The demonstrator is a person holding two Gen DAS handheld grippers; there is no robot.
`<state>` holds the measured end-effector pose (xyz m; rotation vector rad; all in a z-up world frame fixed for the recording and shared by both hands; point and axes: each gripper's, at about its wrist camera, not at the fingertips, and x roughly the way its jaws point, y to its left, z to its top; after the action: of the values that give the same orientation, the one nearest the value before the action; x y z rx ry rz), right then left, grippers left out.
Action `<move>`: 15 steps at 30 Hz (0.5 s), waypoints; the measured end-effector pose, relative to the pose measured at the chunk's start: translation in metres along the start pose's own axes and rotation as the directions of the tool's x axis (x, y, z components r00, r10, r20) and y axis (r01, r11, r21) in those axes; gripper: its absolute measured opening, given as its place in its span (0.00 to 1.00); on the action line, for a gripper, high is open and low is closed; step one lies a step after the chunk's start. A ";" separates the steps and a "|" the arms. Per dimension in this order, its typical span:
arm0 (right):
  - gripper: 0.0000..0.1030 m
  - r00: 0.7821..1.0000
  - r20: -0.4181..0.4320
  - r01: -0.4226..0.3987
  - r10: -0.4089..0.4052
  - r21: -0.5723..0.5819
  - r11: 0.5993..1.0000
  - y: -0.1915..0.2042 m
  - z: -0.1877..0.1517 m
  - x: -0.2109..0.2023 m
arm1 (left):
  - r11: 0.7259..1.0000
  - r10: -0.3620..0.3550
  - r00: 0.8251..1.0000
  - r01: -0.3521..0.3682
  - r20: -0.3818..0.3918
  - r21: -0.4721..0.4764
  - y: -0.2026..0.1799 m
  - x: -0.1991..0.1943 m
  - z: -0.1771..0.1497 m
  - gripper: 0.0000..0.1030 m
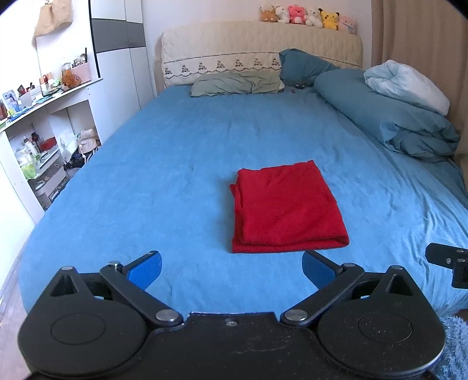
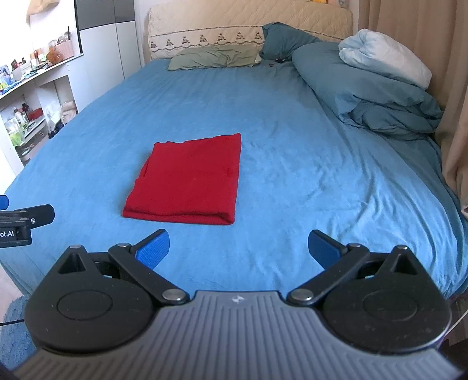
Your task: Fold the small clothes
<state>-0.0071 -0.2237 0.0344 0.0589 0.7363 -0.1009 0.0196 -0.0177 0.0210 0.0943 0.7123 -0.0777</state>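
- Nearest to us, the left gripper point(image 1: 231, 267) hangs over the foot end of the bed, jaws spread wide, nothing between the blue pads point(image 1: 144, 270).
- The right gripper point(image 2: 238, 248) sits alongside it, jaws likewise spread and empty; each gripper's edge shows in the other's view.
- A fuzzy blue rug point(image 1: 452, 345) lies on the floor by the bed's near corner.
- The surface is a bed with a blue sheet point(image 1: 175, 163), mostly smooth, with light creases toward the right side.
- The red garment point(image 1: 285, 206) lies flat on the sheet as a folded rectangle, folded edge toward us and layered edges on its left. We see it just beyond the left jaws and slightly right of their centre; from the right wrist it lies ahead and to the left point(image 2: 187, 179). Neither gripper touches it.
- Farther right, a bunched blue duvet point(image 1: 389, 117) carries a pale blue bundle point(image 1: 406, 84).
- At the head: a grey-green pillow point(image 1: 237, 83), a dark blue pillow point(image 1: 304, 65), and a cream quilted headboard point(image 1: 260, 43) topped by plush toys point(image 1: 307, 16).
- On the left, white cluttered shelves point(image 1: 44, 122); on the right, beige curtains point(image 2: 409, 38).
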 end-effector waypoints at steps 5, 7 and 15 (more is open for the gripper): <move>1.00 1.000 -0.001 -0.001 0.001 0.002 1.000 -0.001 0.001 0.000 | 1.000 0.002 1.000 -0.002 0.004 -0.001 -0.002 -0.001 -0.001 1.00; 1.00 1.000 -0.003 -0.002 0.002 0.004 1.000 0.001 0.001 0.000 | 1.000 0.001 1.000 -0.001 0.005 0.000 -0.003 -0.001 -0.002 1.00; 1.00 1.000 -0.003 -0.002 0.002 0.009 1.000 0.005 0.001 -0.001 | 1.000 0.005 1.000 -0.006 0.011 0.006 -0.005 -0.002 -0.002 1.00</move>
<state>-0.0068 -0.2186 0.0357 0.0684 0.7391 -0.1021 0.0169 -0.0226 0.0207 0.1018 0.7012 -0.0752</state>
